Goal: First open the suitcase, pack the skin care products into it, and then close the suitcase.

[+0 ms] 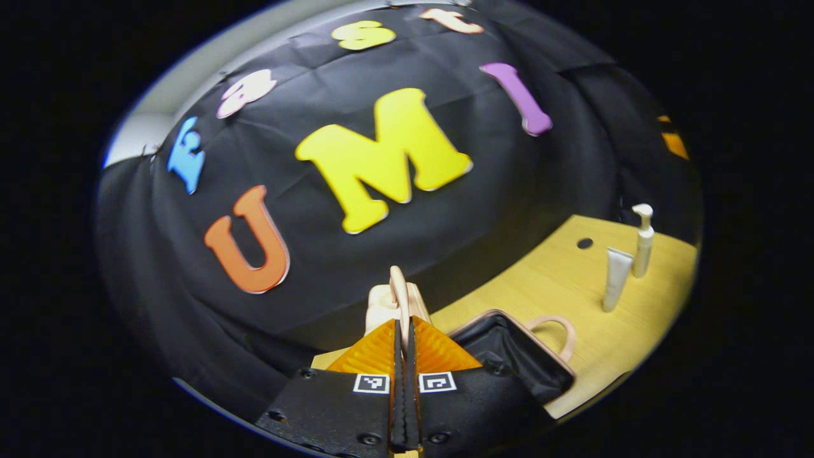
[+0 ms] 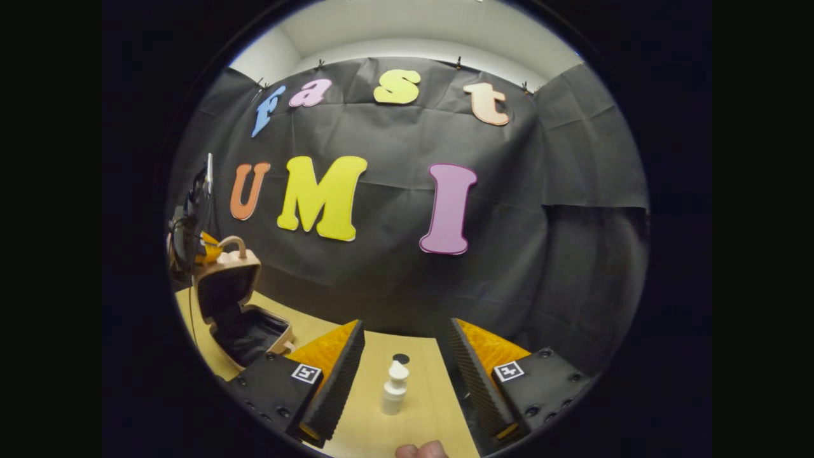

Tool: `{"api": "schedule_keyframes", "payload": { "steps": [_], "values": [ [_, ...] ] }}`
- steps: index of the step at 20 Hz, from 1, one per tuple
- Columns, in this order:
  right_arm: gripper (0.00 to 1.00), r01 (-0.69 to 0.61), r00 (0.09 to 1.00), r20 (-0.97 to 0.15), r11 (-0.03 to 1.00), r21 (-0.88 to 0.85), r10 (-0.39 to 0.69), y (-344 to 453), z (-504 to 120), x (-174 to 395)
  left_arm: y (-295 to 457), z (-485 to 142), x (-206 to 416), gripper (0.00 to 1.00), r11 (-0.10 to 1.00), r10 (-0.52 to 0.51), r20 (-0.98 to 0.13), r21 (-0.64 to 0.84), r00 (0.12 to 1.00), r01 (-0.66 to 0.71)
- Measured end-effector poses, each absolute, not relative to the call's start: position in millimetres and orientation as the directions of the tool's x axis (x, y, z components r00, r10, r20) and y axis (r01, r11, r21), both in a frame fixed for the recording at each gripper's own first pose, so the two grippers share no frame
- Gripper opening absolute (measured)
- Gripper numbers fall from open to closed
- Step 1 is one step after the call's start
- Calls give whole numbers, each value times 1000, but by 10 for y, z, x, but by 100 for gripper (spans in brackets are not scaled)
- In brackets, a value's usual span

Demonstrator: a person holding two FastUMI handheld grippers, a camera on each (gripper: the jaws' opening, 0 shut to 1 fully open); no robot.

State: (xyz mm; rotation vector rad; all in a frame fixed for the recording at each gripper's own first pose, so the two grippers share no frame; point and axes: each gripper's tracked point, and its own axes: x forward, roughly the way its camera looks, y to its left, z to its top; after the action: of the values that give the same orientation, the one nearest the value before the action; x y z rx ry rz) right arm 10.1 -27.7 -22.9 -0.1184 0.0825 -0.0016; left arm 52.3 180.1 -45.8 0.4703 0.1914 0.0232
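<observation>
Two skin care items, a squeeze tube (image 1: 616,278) and a pump bottle (image 1: 643,240), stood at three o'clock on the desk (image 1: 553,286) in the left gripper view. The left gripper (image 1: 402,331) pinched the suitcase (image 1: 515,356) lid's handle (image 1: 399,299); a slip would likely drop the lid.

In the right gripper view, the right gripper (image 2: 404,356) gaped wide around the bottle at six o'clock, not touching it; a careless closing might topple it.

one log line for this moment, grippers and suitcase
left gripper: shut on lid handle | suitcase: open | right gripper: open, pump bottle ahead
</observation>
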Motion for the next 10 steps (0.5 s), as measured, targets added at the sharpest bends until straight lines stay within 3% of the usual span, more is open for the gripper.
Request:
{"api": "schedule_keyframes", "payload": {
  "steps": [3, 10],
  "values": [
    [80, -26, 997, -79, 991, -131, 16, -64, -147, 123, 2333, -515, 448, 3, 925, 127, -164, 376, 978, -57],
    [80, -51, 993, -110, 982, -184, 31, 336, -180, 199, 3639, -972, 413, 3, 979, 163, -172, 148, 972, -138]
  ]
}}
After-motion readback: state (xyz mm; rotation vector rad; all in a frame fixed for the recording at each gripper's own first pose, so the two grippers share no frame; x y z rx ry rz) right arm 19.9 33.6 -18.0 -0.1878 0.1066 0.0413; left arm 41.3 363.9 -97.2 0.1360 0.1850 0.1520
